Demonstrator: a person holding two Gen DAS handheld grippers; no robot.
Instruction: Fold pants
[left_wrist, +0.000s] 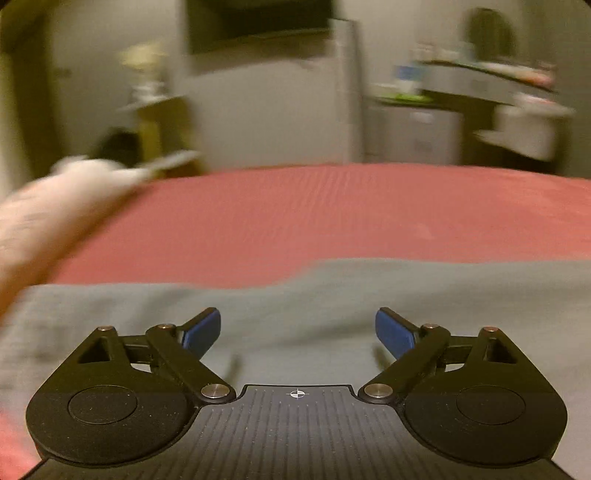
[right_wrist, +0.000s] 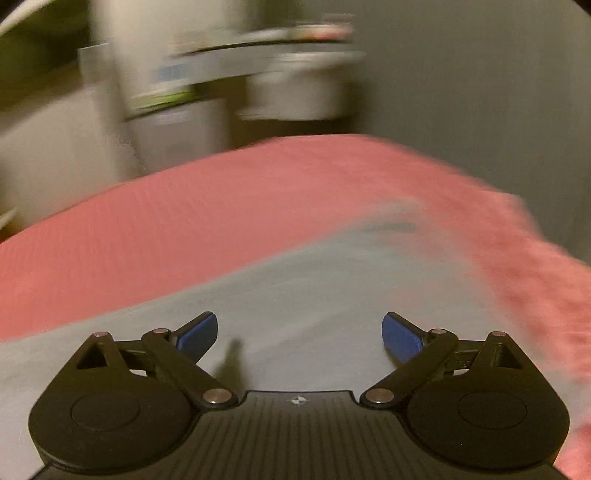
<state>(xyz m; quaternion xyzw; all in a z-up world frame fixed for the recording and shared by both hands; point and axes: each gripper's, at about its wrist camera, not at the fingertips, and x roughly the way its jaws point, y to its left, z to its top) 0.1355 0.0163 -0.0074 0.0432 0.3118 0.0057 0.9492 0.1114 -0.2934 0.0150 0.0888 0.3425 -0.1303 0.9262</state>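
Both grippers, left (left_wrist: 297, 328) and right (right_wrist: 299, 332), spread wide, empty, over grey pants (left_wrist: 295, 302); blurred room beyond.

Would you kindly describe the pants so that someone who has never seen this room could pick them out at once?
Start from the wide bed covered in a pink-red sheet. On its near part, right under both open hand-held grippers, lies a flat spread of cloth: the pants. They are plain grey-blue, the only cool-coloured thing on the sheet, unlike the pale, blurred bundle at the left edge.
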